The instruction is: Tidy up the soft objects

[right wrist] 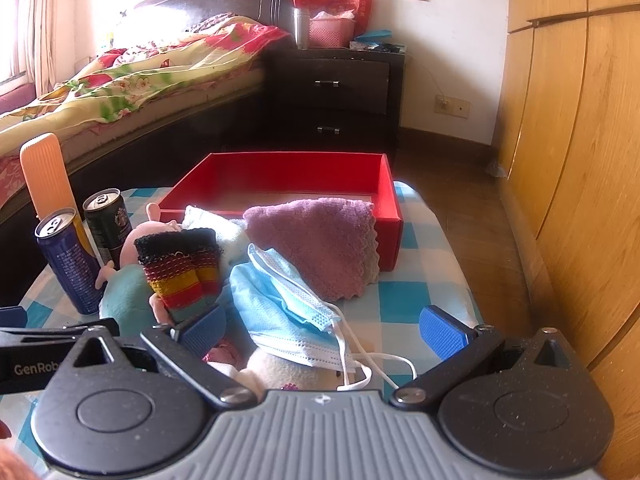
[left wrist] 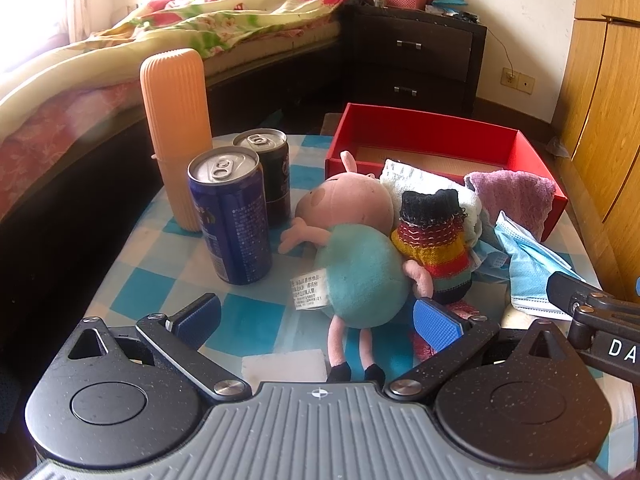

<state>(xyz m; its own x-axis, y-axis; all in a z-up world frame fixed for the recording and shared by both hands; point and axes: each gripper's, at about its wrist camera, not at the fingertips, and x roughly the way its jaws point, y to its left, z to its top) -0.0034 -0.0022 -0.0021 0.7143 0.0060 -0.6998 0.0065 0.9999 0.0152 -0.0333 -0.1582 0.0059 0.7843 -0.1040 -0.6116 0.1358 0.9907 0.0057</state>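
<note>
This is a home bedroom. A bed (right wrist: pixel 132 80) with a floral quilt (left wrist: pixel 224 20) lies at the far left, a dark nightstand (right wrist: pixel 336 92) with 2 drawers stands beside it, and what looks like a wooden wardrobe (right wrist: pixel 572 120) fills the right.

Black hand-held gripper (left wrist: pixel 318 322), blue pads (left wrist: pixel 436 324)
</note>
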